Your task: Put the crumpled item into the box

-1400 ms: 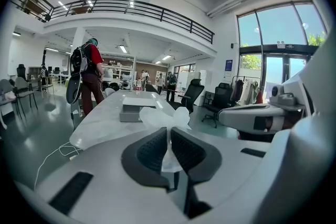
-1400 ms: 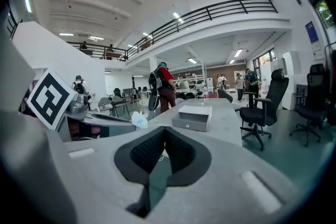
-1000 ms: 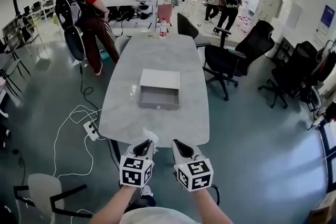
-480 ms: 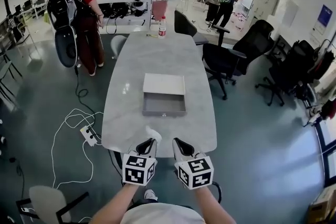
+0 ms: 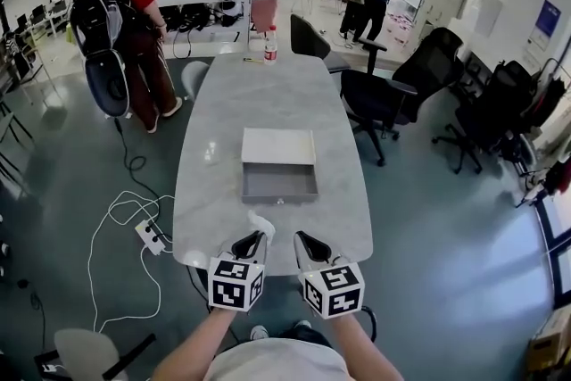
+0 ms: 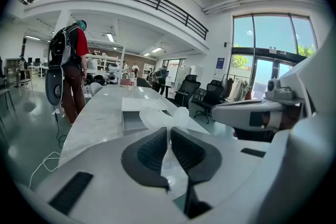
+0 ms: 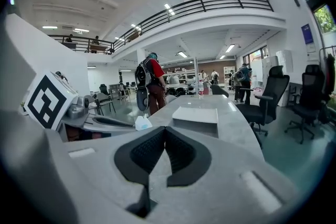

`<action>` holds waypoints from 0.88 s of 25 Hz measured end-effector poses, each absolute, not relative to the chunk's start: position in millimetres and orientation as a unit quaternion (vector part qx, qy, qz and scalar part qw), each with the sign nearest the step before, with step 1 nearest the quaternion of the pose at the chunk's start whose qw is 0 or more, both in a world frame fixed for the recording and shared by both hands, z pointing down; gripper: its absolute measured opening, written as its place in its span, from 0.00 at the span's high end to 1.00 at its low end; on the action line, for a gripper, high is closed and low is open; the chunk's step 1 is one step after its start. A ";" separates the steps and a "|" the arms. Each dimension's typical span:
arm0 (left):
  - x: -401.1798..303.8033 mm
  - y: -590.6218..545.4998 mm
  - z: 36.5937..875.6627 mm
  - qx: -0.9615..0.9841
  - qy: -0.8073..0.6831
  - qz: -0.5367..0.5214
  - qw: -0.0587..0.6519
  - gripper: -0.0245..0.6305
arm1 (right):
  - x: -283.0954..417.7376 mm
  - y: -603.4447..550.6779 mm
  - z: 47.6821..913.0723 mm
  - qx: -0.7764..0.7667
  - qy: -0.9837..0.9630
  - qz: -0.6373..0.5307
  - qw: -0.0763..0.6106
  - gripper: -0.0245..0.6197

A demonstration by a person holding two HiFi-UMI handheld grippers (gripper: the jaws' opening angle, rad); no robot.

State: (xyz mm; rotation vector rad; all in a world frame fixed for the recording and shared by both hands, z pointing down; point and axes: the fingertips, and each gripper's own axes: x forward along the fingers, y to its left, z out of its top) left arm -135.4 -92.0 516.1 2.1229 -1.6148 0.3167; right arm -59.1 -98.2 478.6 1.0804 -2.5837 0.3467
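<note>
The left gripper [image 6: 168, 132] is pinching the crumpled white translucent item [image 6: 173, 115] between closed jaws, just short of the open grey rectangular box [image 5: 279, 189]. The right gripper [image 7: 164, 131] is sitting closed and empty beside it. Risk: a thin hold may be slipping, which would drop the item short of the box.

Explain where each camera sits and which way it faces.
Head view: on the head, steeply down at the table and open box; both forearms show.
Left gripper view: on the left gripper, along jaws shut on the crumpled item, toward the box.
Right gripper view: on the right gripper, along shut empty jaws, toward the box.
Shared: the box.
</note>
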 end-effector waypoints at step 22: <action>-139.2 -219.3 536.8 0.737 -0.615 0.146 0.238 0.92 | -69.9 -238.5 493.3 0.330 -0.922 0.144 0.146 0.95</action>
